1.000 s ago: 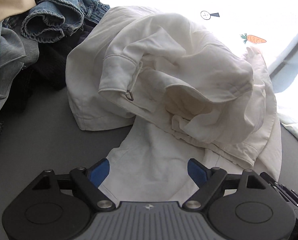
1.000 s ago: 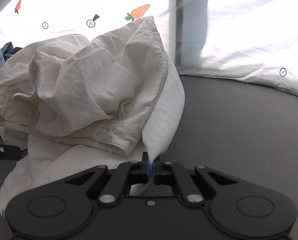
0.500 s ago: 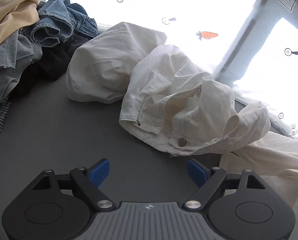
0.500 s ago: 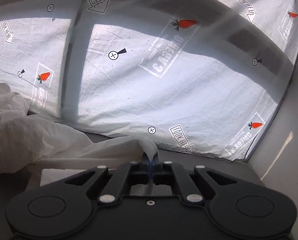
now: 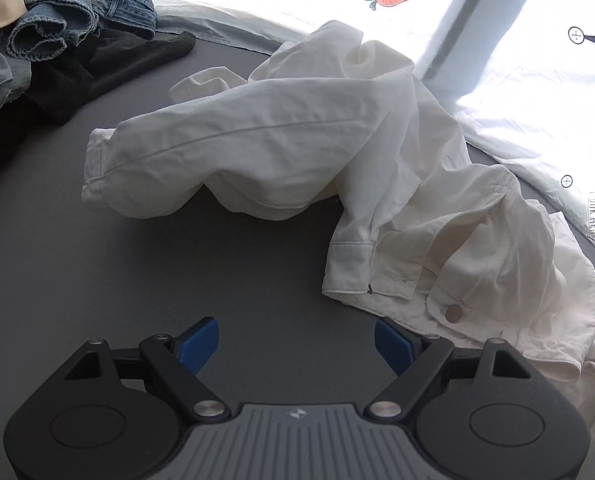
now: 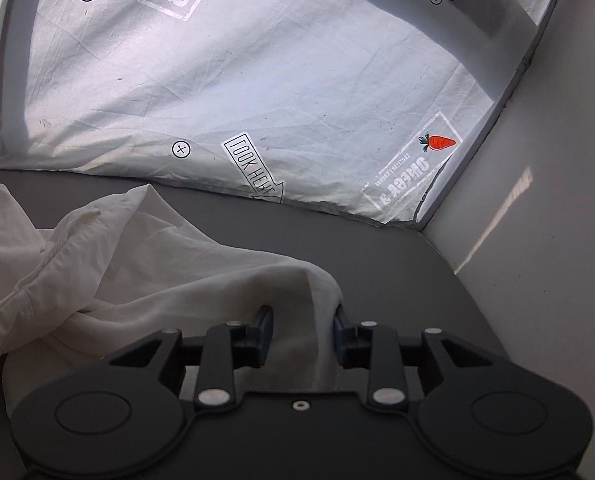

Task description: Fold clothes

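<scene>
The right claw point(image 6: 303, 330) had just been opening, the white jacket point(image 6: 145, 276) lying loose between its jaws, dragged flatter for folding, while the left claw point(image 5: 296, 344) stood open and empty.

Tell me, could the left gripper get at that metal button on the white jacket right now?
Probably yes: the left gripper is open and empty, and the metal button lies exposed on the white jacket, nothing between.
</scene>
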Demonstrator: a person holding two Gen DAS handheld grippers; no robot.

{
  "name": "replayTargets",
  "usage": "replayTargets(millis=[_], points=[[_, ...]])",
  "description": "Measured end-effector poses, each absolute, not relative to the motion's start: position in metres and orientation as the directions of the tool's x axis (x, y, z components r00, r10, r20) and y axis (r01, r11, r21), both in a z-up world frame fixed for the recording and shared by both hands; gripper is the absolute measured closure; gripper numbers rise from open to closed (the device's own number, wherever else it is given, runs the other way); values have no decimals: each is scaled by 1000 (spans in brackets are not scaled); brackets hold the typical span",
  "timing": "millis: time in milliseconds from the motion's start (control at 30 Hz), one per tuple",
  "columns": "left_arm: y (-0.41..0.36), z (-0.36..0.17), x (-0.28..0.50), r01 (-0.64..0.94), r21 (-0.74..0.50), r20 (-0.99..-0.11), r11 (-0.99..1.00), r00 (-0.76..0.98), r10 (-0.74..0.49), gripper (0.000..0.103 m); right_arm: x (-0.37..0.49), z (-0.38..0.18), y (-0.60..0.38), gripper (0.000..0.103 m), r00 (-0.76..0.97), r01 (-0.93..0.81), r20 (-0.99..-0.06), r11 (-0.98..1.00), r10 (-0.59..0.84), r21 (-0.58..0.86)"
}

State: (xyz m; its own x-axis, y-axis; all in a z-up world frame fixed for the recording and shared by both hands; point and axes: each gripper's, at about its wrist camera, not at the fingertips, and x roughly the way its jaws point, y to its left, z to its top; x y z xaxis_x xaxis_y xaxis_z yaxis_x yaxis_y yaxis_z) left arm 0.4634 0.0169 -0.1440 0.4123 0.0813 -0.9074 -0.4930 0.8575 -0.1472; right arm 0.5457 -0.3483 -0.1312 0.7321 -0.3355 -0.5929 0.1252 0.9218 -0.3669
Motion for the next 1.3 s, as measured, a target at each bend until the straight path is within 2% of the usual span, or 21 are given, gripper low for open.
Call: replayTargets(millis=[100,267,400,600,767,967,1133,1200,1233,1267,1300], points=[[16,-152,479,-477,-147,-915,866,398,64,17,554,-135,-347,66,721,146,-597,919,-352,-366],[8,-163,502,-447,-165,-926,879,376,17,17,555,-141,-340,52,717,136,-597,912,-360,-387],[-6,-161,511,-420,-242,-917,875,394,-64,17,556,-141,-344,48,718,118,-606,919,-341,-377],[-43,-146,517,-353,-432,-853,830,459,-249,16,547,-129,-376,41,730,160,-632,964,-262,-215],[-76,-166,530,-396,-653,-750,646,453,-481,16,537,-125,-419,37,727,222,-668,975,-157,12],[-110,-200,547,-490,-749,-657,446,465,-593,16,530,-129,-438,37,732,191,-678,975,-66,111],[-126,-228,557,-567,-777,-590,272,509,-626,18,539,-140,-443,37,707,111,-705,976,53,185],[-126,-237,558,-607,-768,-580,203,527,-621,21,547,-147,-442,42,685,84,-724,978,81,189],[-126,-242,559,-625,-762,-576,169,536,-617,25,551,-151,-441,56,674,70,-733,980,90,185],[-126,-247,559,-641,-754,-577,144,541,-612,39,554,-154,-440,73,663,56,-742,982,99,181],[-126,-250,558,-657,-742,-586,135,538,-606,53,557,-154,-437,75,666,41,-740,985,99,168]])
